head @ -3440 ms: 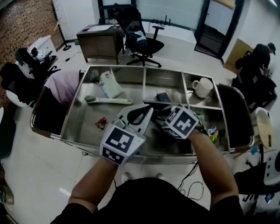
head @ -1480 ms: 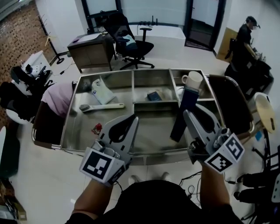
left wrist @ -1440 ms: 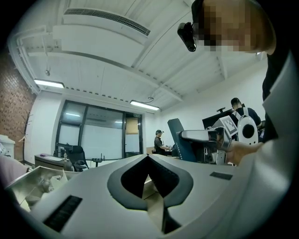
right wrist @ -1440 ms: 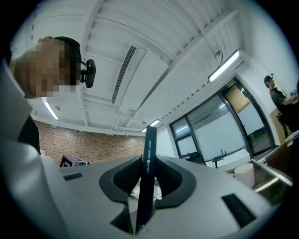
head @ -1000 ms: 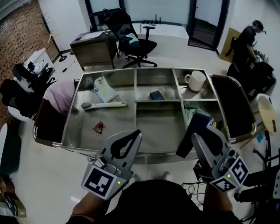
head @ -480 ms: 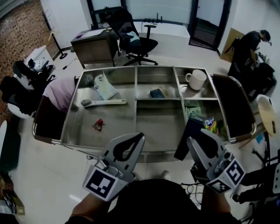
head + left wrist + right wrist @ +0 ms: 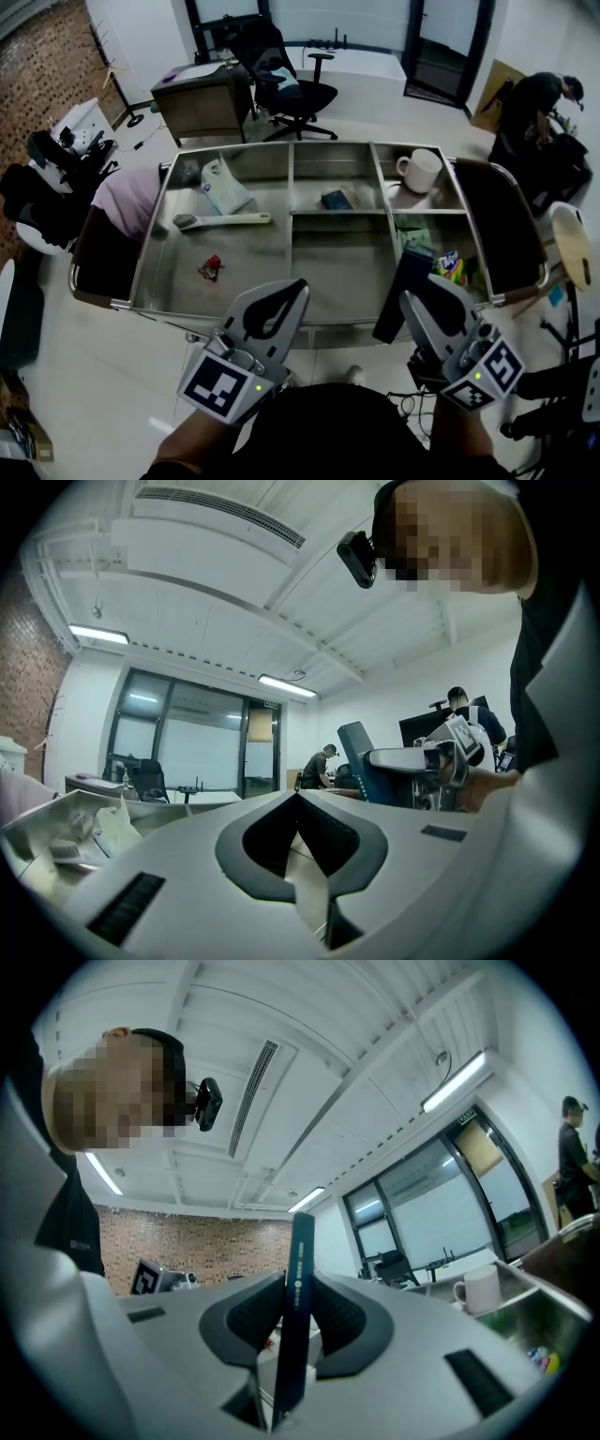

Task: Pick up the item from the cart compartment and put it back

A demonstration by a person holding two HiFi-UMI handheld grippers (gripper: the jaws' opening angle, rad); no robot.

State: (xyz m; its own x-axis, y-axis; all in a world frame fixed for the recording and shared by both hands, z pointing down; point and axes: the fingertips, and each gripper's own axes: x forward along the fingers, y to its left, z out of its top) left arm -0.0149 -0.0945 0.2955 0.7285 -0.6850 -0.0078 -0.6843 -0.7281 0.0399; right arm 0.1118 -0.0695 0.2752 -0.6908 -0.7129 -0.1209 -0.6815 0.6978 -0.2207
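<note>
Over the near right part of the steel cart (image 7: 337, 272), right gripper (image 7: 422, 298) is clamping a slim dark blue box (image 7: 401, 291) upright in the air, left gripper (image 7: 292, 292) is hovering alongside with jaws pressed together on nothing, white mug (image 7: 419, 171) is sitting in the far right compartment.

The room has a red brick wall (image 7: 42, 47) on one side, a shiny white floor (image 7: 84, 366), a brown desk (image 7: 202, 94) with a black chair on wheels (image 7: 286, 84) beside it, a long white table (image 7: 361, 66), big glass doors (image 7: 441, 42) and long bright lights (image 7: 455, 1080) on the white ceiling (image 7: 309, 1044).
</note>
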